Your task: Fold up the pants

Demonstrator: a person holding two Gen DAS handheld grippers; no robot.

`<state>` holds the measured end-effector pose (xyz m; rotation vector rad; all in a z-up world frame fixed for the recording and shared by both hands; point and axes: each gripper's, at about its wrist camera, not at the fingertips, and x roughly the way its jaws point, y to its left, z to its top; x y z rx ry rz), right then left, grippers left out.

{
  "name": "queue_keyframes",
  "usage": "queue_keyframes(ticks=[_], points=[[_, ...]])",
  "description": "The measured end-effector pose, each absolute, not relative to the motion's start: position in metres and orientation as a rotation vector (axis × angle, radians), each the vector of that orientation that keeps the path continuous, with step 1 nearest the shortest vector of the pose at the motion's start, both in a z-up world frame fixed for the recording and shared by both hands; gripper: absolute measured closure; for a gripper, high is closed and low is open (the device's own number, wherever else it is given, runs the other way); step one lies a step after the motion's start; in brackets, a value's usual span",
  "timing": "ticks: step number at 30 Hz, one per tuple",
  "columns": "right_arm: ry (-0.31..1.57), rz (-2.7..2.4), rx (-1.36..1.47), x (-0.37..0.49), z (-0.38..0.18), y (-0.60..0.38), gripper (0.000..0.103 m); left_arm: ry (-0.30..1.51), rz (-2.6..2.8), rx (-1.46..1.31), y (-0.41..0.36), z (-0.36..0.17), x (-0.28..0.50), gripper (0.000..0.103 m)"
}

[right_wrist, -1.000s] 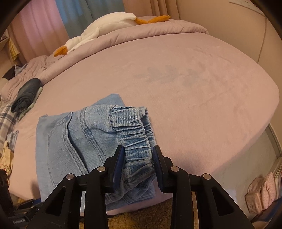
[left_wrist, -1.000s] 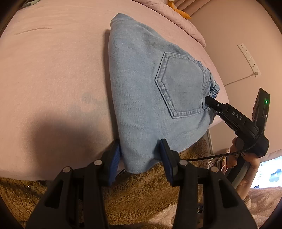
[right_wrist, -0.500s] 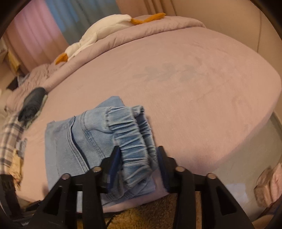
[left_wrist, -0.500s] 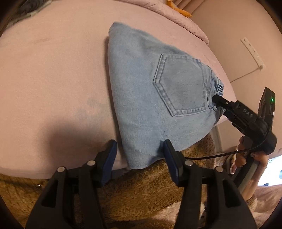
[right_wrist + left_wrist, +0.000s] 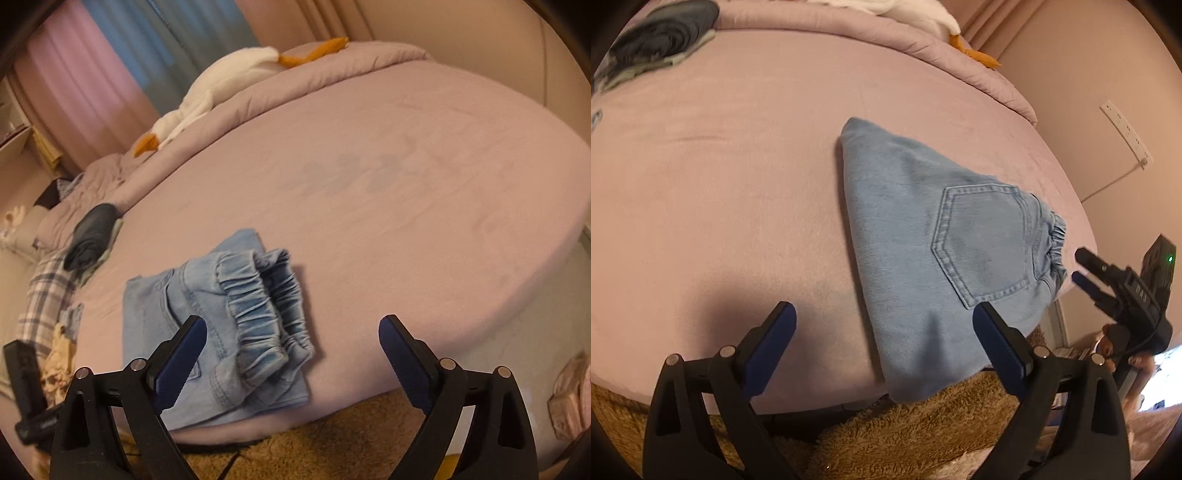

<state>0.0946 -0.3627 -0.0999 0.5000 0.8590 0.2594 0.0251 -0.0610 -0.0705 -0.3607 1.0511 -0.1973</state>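
The pants (image 5: 923,251), light blue denim, lie folded into a compact stack on the pink bed (image 5: 731,192), close to its near edge, and one corner of the fabric hangs a little over this edge above the brown fluffy rug (image 5: 923,424). A back pocket (image 5: 982,240) faces up, and the gathered elastic waistband (image 5: 266,314) is on the side turned toward the right gripper. The left gripper (image 5: 882,332) is held over the bed edge with its two fingers spread wide; it holds nothing and is not touching the denim. The right gripper (image 5: 291,343) is also spread wide and empty, just in front of the waistband and apart from it. In the left wrist view its black fingertips are seen just beside the waistband, with a gap between them. A white plush goose (image 5: 221,88) lies on the rolled duvet at the far side of the bed, and a dark rolled garment (image 5: 92,232) lies near the bed's other corner.
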Motion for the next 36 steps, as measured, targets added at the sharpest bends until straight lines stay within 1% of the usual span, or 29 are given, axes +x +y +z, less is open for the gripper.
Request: queue_keyframes(ticks=[6,10,14,16,17,18,19,21,22,23,24,25,26,27,29,30,32,36], points=[[0.952,0.414,0.529,0.107,-0.124,-0.343,0.009,1.107,-0.218,-0.375,-0.068,-0.089,0.038,0.006],[1.014,0.471,0.533,0.115,-0.139,-0.328,0.009,1.090,-0.223,-0.350,-0.076,-0.090,0.046,0.007],[0.998,0.499,0.501,0.121,-0.137,-0.316,0.009,1.082,-0.223,-0.332,-0.084,-0.092,0.059,0.009],[0.990,0.531,0.523,0.126,-0.139,-0.311,0.009,1.074,-0.224,-0.331,-0.088,-0.092,0.066,0.018],[0.987,0.525,0.509,0.127,-0.139,-0.308,0.009,1.070,-0.226,-0.332,-0.092,-0.093,0.071,0.027],[0.983,0.517,0.483,0.127,-0.138,-0.305,0.009,1.068,-0.229,-0.328,-0.095,-0.093,0.075,0.033],[0.976,0.503,0.456,0.126,-0.136,-0.302,0.011,1.069,-0.226,-0.323,-0.096,-0.094,0.075,0.035],[0.968,0.465,0.423,0.124,-0.134,-0.297,0.016,1.076,-0.208,-0.314,-0.098,-0.093,0.076,0.043],[0.963,0.449,0.407,0.122,-0.133,-0.295,0.019,1.074,-0.204,-0.301,-0.098,-0.092,0.074,0.045],[0.961,0.441,0.407,0.121,-0.131,-0.296,0.025,1.073,-0.196,-0.289,-0.099,-0.091,0.073,0.049],[0.959,0.431,0.419,0.119,-0.129,-0.297,0.028,1.070,-0.188,-0.282,-0.097,-0.090,0.070,0.055],[0.950,0.422,0.425,0.116,-0.126,-0.298,0.033,1.066,-0.180,-0.275,-0.098,-0.087,0.068,0.058],[0.938,0.414,0.418,0.112,-0.122,-0.298,0.037,1.056,-0.174,-0.266,-0.100,-0.082,0.065,0.065],[0.924,0.402,0.395,0.109,-0.118,-0.295,0.038,1.045,-0.169,-0.259,-0.100,-0.078,0.062,0.070],[0.899,0.372,0.343,0.102,-0.108,-0.288,0.046,1.030,-0.166,-0.243,-0.101,-0.072,0.056,0.075],[0.888,0.363,0.328,0.099,-0.102,-0.284,0.047,1.027,-0.166,-0.241,-0.100,-0.069,0.053,0.079],[0.871,0.366,0.324,0.093,-0.092,-0.280,0.054,1.028,-0.167,-0.243,-0.098,-0.064,0.049,0.079],[0.846,0.384,0.300,0.081,-0.077,-0.268,0.056,1.018,-0.150,-0.264,-0.084,-0.054,0.039,0.079]])
